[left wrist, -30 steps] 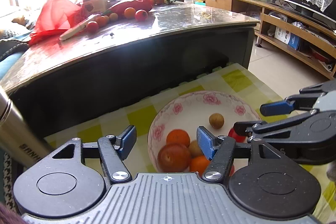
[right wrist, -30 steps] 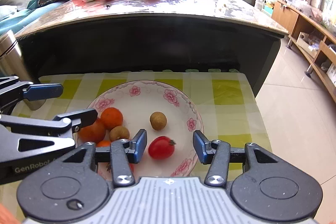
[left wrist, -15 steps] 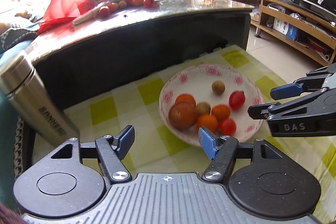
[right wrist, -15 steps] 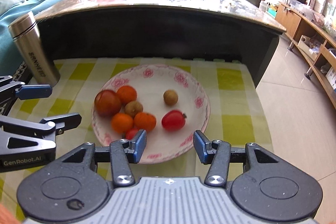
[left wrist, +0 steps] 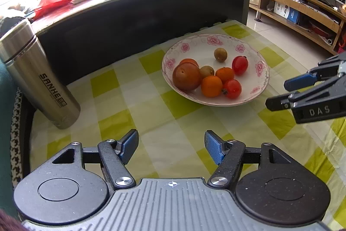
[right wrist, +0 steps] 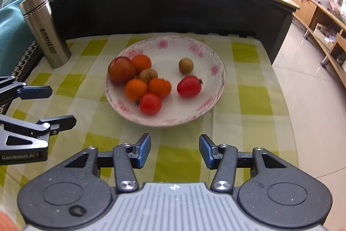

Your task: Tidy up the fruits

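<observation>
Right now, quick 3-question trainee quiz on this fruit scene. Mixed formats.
1. True or false: the left tool is shut on a tomato.
2. How many fruits lie in the plate? A) five B) seven C) nine
3. Fill in: the steel flask stands on the checked cloth, to the ____ of the plate in the right wrist view.

Key
1. False. Both the left tool and the right tool are open, empty, and short of the plate.
2. B. Three oranges, two red tomatoes, two small brown fruits; one brown fruit sits apart from the cluster.
3. left
</observation>
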Tool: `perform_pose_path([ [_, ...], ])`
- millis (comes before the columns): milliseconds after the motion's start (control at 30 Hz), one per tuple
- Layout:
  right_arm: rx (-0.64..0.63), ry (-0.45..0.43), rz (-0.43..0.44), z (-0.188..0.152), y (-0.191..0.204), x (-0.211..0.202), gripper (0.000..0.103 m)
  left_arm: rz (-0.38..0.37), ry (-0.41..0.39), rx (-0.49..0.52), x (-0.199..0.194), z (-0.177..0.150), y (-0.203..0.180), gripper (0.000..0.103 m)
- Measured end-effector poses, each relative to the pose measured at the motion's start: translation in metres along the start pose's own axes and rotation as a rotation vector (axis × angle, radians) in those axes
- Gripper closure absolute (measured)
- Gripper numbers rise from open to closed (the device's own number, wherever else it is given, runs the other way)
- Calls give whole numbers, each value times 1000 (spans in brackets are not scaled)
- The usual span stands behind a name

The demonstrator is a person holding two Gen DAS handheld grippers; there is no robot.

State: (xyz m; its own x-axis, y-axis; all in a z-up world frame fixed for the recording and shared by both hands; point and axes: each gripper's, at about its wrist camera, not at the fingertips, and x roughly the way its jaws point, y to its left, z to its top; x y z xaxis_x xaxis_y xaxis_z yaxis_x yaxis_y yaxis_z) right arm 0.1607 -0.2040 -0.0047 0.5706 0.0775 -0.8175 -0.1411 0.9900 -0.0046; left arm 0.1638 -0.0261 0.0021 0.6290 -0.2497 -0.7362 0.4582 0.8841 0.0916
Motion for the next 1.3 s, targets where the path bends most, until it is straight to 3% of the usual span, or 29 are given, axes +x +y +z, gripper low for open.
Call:
perform_pose_path([
  [467,51,8,1,-33,1,-25,49,-34,-4,-59,-23,-16,-28,29],
  [967,79,-2,1,-49,5,-40,49,-8,-3,-122,-37,-28,-39,28],
  [1300,85,-9,-5,-60,9,-50,49,28,5,-155,-44,-38,-46,21],
])
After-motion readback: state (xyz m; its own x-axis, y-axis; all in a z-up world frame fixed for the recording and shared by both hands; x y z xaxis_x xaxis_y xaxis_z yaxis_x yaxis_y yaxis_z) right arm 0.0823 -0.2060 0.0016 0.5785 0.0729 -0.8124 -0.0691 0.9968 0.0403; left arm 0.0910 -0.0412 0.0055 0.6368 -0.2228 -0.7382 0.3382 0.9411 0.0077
